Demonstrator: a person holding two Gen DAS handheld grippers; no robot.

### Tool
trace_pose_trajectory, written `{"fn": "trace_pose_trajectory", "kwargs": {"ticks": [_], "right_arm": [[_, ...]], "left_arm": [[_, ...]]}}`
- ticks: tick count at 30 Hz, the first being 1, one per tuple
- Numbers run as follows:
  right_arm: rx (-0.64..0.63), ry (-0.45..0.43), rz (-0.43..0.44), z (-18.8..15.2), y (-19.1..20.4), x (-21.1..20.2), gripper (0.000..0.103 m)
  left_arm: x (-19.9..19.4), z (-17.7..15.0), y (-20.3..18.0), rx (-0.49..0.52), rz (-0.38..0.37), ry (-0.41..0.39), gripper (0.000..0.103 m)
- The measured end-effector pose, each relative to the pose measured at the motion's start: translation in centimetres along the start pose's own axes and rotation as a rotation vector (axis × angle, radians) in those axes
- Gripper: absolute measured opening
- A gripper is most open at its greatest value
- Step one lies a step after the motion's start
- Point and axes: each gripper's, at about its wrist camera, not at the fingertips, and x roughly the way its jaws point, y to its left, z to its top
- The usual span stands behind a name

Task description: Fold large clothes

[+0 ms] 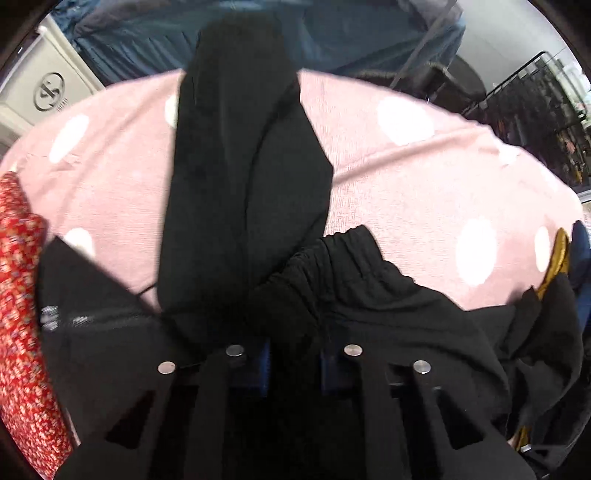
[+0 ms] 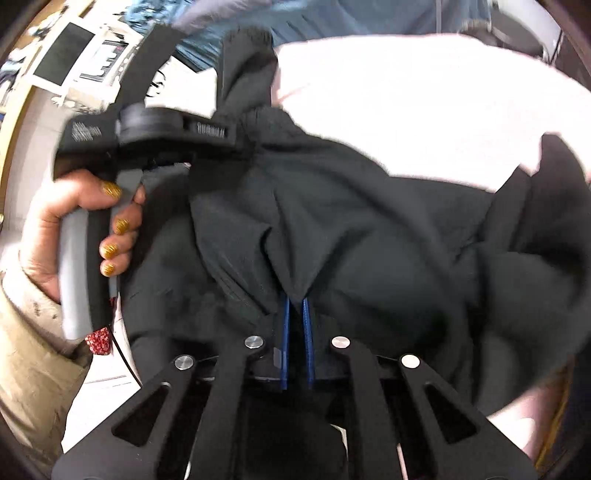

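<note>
We work over a pink cloth with white dots (image 1: 424,184) that covers the surface. The black garment (image 1: 240,177) lies across it, one long part stretching away from us and the gathered waistband (image 1: 332,243) bunched near our tools. Our left gripper (image 1: 294,354) is closed on black fabric, and our right gripper (image 2: 295,314) pinches a fold between its blue pads (image 2: 285,332). In the right wrist view our left hand (image 2: 74,229) holds its handle. A red patterned fabric (image 1: 22,295) sits at the left edge, blue cloth (image 1: 184,33) beyond the surface, and a dark rack (image 1: 535,110) at the far right.
</note>
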Motion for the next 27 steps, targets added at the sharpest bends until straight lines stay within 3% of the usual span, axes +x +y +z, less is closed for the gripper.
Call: {"fn": "trace_pose_trajectory", "kwargs": {"ticks": [3, 9, 12, 14, 15, 17, 18, 19, 22, 27], "right_arm": [[-0.002, -0.072, 0.029, -0.2, 0.2, -4.0, 0.000], [-0.031, -0.289, 0.140, 0.9, 1.5, -13.4, 0.000], [0.002, -0.280, 0.192, 1.7, 2.0, -15.0, 0.001], [0.013, -0.248, 0.182, 1.5, 2.7, -14.2, 0.001], [0.021, -0.228, 0.161, 1.0, 2.5, -14.0, 0.006], [0.079, -0.157, 0.154, 0.6, 2.2, -12.6, 0.042], [0.107, -0.144, 0.162, 0.3, 2.2, -11.9, 0.080], [0.144, -0.145, 0.173, -0.1, 2.0, -11.2, 0.087], [0.142, -0.098, 0.171, -0.2, 2.2, -8.8, 0.087], [0.080, 0.009, 0.173, 0.4, 6.1, -3.2, 0.087]], "left_arm": [[-3.8, -1.3, 1.2, -0.068, -0.035, -0.074, 0.014], [-13.3, -6.3, 6.8, -0.250, -0.063, -0.276, 0.013], [-16.8, -8.7, 9.2, -0.330, -0.074, -0.340, 0.012], [-19.1, -11.0, 10.7, -0.372, -0.047, -0.390, 0.012], [-19.7, -11.6, 11.4, -0.381, -0.031, -0.403, 0.012], [-21.2, -13.1, 12.7, -0.402, -0.010, -0.426, 0.012], [-21.9, -14.6, 13.5, -0.424, -0.008, -0.438, 0.012], [-22.9, -15.4, 14.8, -0.435, -0.010, -0.442, 0.012], [-24.2, -18.7, 15.9, -0.462, 0.012, -0.456, 0.012], [-24.2, -22.1, 16.6, -0.498, -0.010, -0.456, 0.012]]}}
